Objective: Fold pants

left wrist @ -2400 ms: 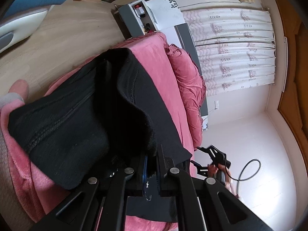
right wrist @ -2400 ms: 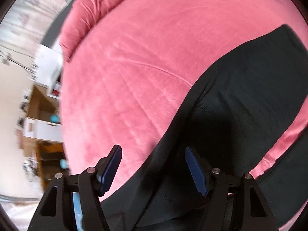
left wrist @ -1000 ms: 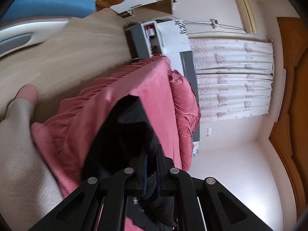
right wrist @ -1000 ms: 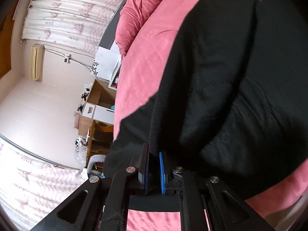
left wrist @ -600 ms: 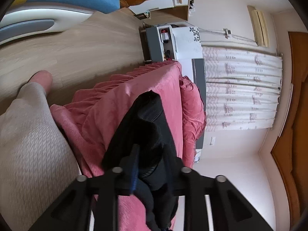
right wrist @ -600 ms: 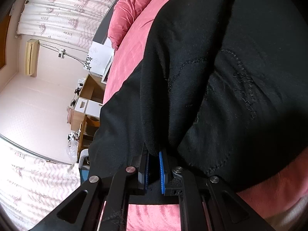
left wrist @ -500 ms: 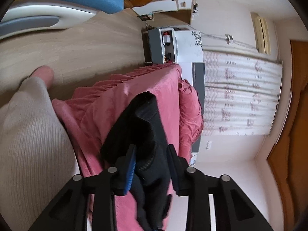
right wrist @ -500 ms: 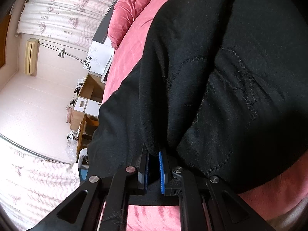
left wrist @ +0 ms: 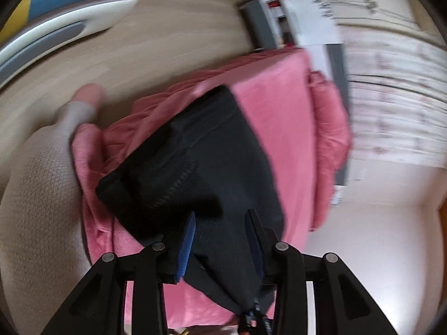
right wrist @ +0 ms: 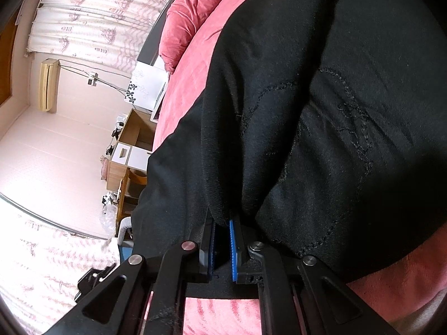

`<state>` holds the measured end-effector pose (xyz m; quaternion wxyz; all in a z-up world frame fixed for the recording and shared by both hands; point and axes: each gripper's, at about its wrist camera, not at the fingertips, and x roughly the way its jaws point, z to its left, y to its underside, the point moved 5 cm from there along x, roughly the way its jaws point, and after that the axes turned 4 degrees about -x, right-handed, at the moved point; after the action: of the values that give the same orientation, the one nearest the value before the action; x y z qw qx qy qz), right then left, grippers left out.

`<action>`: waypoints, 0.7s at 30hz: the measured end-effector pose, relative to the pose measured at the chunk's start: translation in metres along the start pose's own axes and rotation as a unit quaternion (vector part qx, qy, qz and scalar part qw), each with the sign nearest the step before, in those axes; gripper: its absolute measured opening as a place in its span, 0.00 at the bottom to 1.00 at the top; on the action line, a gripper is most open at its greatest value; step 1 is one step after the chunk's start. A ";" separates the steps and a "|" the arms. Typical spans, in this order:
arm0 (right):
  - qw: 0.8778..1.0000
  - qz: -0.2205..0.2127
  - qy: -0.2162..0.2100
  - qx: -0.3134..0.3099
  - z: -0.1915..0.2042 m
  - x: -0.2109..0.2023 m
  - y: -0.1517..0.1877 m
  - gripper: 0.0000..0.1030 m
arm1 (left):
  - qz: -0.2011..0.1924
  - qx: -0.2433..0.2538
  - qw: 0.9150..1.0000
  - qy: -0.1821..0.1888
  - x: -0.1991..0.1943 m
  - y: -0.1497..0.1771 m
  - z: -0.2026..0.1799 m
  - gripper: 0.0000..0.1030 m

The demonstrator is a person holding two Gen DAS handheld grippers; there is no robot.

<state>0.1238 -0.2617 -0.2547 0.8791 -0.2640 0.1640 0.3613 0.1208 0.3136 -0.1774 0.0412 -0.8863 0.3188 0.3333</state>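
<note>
The black knit pants (left wrist: 201, 164) lie bunched at the pink velvet bed's (left wrist: 282, 128) edge. The left gripper (left wrist: 220, 240) gapes above them; the right gripper (right wrist: 222, 241) pinches their fabric.

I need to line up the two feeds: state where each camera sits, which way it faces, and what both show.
Left wrist: on the left gripper, looking along its open fingers over the black pants on the pink bed toward the floor; the person's beige-clad leg shows.
Right wrist: on the right gripper, shut on the pants, facing the curtains.
Shared: pants, bed, pillow.
</note>
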 end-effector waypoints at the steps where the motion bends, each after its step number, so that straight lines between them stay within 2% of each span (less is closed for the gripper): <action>1: 1.000 0.000 -0.002 0.001 -0.001 -0.001 0.000 0.07 | 0.004 -0.007 1.000 -0.017 0.004 -0.001 0.002 0.37; 3: 1.000 -0.001 -0.004 0.003 -0.001 -0.003 0.000 0.07 | 0.010 -0.018 0.999 -0.035 0.009 -0.002 0.002 0.37; 8: 1.000 -0.001 -0.013 0.010 -0.005 -0.007 -0.001 0.07 | 0.029 -0.004 0.996 -0.088 0.005 -0.001 -0.005 0.38; 12: 1.000 -0.001 -0.019 0.015 -0.009 -0.008 -0.003 0.07 | 0.049 -0.045 0.993 -0.100 0.015 -0.009 0.004 0.37; 14: 1.000 -0.001 -0.020 0.016 -0.011 -0.010 -0.004 0.07 | 0.052 -0.054 0.992 -0.097 0.022 -0.013 0.007 0.23; 15: 1.000 0.000 -0.021 0.016 -0.011 -0.012 -0.004 0.07 | 0.050 -0.053 0.993 -0.098 0.025 -0.014 0.008 0.07; 18: 1.000 -0.001 -0.021 0.012 -0.012 -0.015 -0.005 0.08 | 0.037 -0.039 0.996 -0.076 0.022 -0.013 0.002 0.05; 19: 1.000 -0.003 -0.023 0.009 -0.011 -0.017 -0.006 0.09 | 0.032 -0.029 0.997 -0.059 0.020 -0.014 -0.004 0.05; 21: 1.000 -0.006 -0.025 0.003 -0.008 -0.020 -0.005 0.09 | 0.013 0.023 1.000 -0.003 0.005 -0.011 -0.030 0.04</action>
<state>0.1129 -0.2797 -0.2499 0.8862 -0.2527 0.1412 0.3617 0.1470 0.3113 -0.1589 0.0580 -0.8799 0.3380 0.3290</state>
